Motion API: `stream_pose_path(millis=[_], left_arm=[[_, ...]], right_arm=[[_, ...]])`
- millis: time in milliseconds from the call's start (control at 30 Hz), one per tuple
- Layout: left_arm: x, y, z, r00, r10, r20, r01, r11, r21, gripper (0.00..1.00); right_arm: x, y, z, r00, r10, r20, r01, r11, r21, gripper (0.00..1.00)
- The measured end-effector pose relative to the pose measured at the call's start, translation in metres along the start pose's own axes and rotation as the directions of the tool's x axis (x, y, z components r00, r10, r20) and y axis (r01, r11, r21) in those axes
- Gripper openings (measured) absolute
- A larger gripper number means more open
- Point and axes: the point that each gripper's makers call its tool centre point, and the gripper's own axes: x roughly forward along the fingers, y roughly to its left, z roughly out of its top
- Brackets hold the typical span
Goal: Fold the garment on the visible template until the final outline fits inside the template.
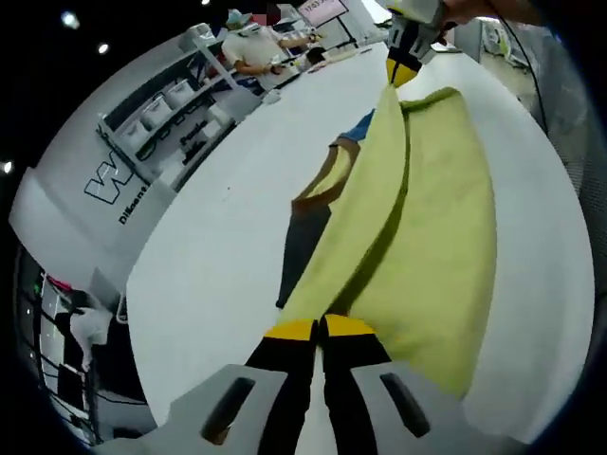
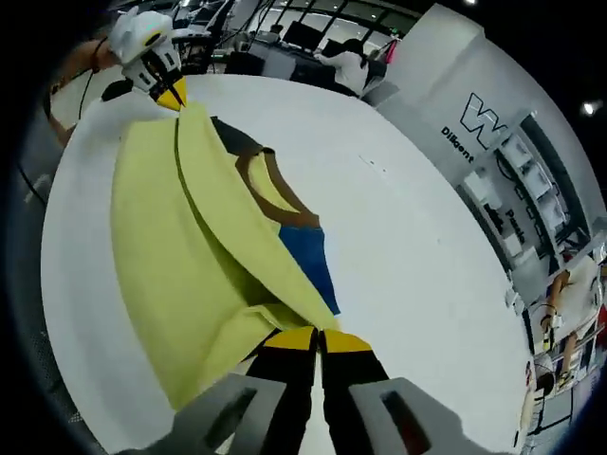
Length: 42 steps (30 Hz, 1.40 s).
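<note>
A yellow-green garment [image 1: 432,227] with brown trim is stretched above the white table between both grippers. My left gripper [image 1: 320,329] is shut on one edge of it at the bottom of the left gripper view. The right gripper [image 1: 402,68] pinches the far edge, at the top of that view. In the right gripper view my right gripper [image 2: 320,337] is shut on the garment [image 2: 180,237], and the left gripper [image 2: 171,95] holds the opposite end. A dark template [image 1: 305,237] with a blue part [image 2: 308,256] lies flat on the table, partly hidden beneath the fabric.
The white table [image 1: 218,256] stretches wide around the garment. Shelving with white bins [image 1: 166,104] and a grey panel with lettering [image 2: 479,123] line one side. People sit at desks [image 1: 261,43] beyond the table's far end.
</note>
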Motion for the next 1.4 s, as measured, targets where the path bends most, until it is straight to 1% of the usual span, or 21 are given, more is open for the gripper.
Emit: stream_pose_path(millis=[33, 133, 200, 267, 367, 433, 500, 533, 667, 700, 900, 933, 967, 1000, 1067, 1133, 1167, 1267, 1300, 1367, 1400], left_arm=[[0.000, 0.007, 0.002, 1.000, 0.018, 0.015, -0.017, 1.000, -0.026, 0.05], [-0.002, 0.017, 0.007, 0.999, 0.035, 0.020, -0.034, 0.996, -0.079, 0.05], [0.000, 0.023, 0.010, 0.999, 0.042, 0.018, -0.039, 0.986, -0.159, 0.05], [0.002, 0.028, 0.013, 0.999, 0.032, 0.017, -0.028, 0.978, -0.207, 0.05], [0.008, 0.038, 0.014, 0.999, 0.049, 0.016, -0.044, 0.976, -0.211, 0.05], [0.012, 0.042, 0.014, 0.998, 0.056, 0.010, -0.053, 0.971, -0.232, 0.05], [0.020, 0.046, 0.010, 0.998, 0.061, -0.006, -0.060, 0.950, -0.306, 0.05], [0.023, 0.046, 0.008, 0.998, 0.057, -0.013, -0.058, 0.947, -0.316, 0.05], [0.035, 0.046, 0.005, 0.997, 0.071, -0.036, -0.079, 0.949, -0.306, 0.05], [0.038, 0.045, 0.002, 0.996, 0.073, -0.053, -0.086, 0.945, -0.317, 0.05], [0.047, 0.040, -0.008, 0.994, 0.069, -0.087, -0.093, 0.946, -0.310, 0.05], [0.047, 0.042, -0.008, 0.994, 0.076, -0.081, -0.097, 0.951, -0.294, 0.06], [0.045, 0.047, -0.008, 0.992, 0.098, -0.076, -0.117, 0.947, -0.298, 0.12], [0.043, 0.054, -0.010, 0.987, 0.142, -0.076, -0.159, 0.935, -0.318, 0.18], [0.035, 0.061, -0.015, 0.983, 0.156, -0.097, -0.181, 0.917, -0.356, 0.27], [0.028, 0.060, -0.013, 0.987, 0.147, -0.062, -0.159, 0.897, -0.413, 0.23], [0.025, 0.060, -0.014, 0.987, 0.147, -0.066, -0.161, 0.897, -0.412, 0.22], [0.018, 0.052, -0.017, 0.990, 0.131, -0.060, -0.144, 0.887, -0.439, 0.25], [0.016, 0.046, -0.017, 0.992, 0.117, -0.048, -0.126, 0.873, -0.471, 0.25], [0.012, 0.039, -0.021, 0.993, 0.109, -0.049, -0.118, 0.859, -0.498, 0.25], [0.012, 0.038, -0.022, 0.993, 0.108, -0.048, -0.117, 0.858, -0.500, 0.25]], right_arm=[[0.000, -0.004, 0.004, 1.000, -0.004, 0.008, 0.004, 1.000, 0.010, 0.00], [0.005, -0.015, 0.010, 1.000, -0.018, 0.015, 0.017, 1.000, 0.013, 0.00], [0.009, -0.022, 0.017, 0.999, -0.030, 0.013, 0.030, 1.000, 0.006, 0.00], [0.014, -0.028, 0.023, 0.999, -0.038, 0.018, 0.037, 0.999, 0.010, 0.00], [0.021, -0.032, 0.028, 0.999, -0.040, 0.020, 0.040, 0.999, 0.016, 0.00], [0.027, -0.034, 0.026, 0.999, -0.045, 0.003, 0.045, 0.999, 0.019, 0.00], [0.037, -0.038, 0.020, 0.999, -0.047, -0.024, 0.048, 0.998, 0.052, 0.00], [0.039, -0.038, 0.017, 0.998, -0.044, -0.039, 0.046, 0.997, 0.068, 0.00], [0.052, -0.038, 0.010, 0.998, -0.043, -0.055, 0.048, 0.994, 0.102, 0.00], [0.055, -0.037, 0.007, 0.997, -0.039, -0.069, 0.046, 0.993, 0.105, 0.00], [0.059, -0.036, 0.002, 0.995, -0.045, -0.084, 0.056, 0.988, 0.141, 0.00], [0.058, -0.038, 0.002, 0.995, -0.066, -0.082, 0.078, 0.984, 0.158, 0.00], [0.053, -0.044, 0.002, 0.993, -0.096, -0.074, 0.108, 0.977, 0.182, 0.02], [0.050, -0.046, 0.001, 0.992, -0.104, -0.076, 0.117, 0.976, 0.186, 0.10], [0.046, -0.048, 0.001, 0.991, -0.111, -0.068, 0.122, 0.974, 0.193, 0.17], [0.040, -0.044, 0.002, 0.994, -0.099, -0.046, 0.107, 0.963, 0.245, 0.16], [0.038, -0.043, 0.001, 0.994, -0.099, -0.044, 0.107, 0.961, 0.256, 0.18], [0.030, -0.034, -0.001, 0.996, -0.079, -0.028, 0.084, 0.948, 0.308, 0.21], [0.028, -0.031, 0.000, 0.997, -0.073, -0.011, 0.072, 0.940, 0.333, 0.22], [0.022, -0.027, -0.004, 0.997, -0.071, -0.009, 0.070, 0.935, 0.347, 0.22], [0.021, -0.025, -0.005, 0.997, -0.072, -0.010, 0.071, 0.935, 0.347, 0.23]])
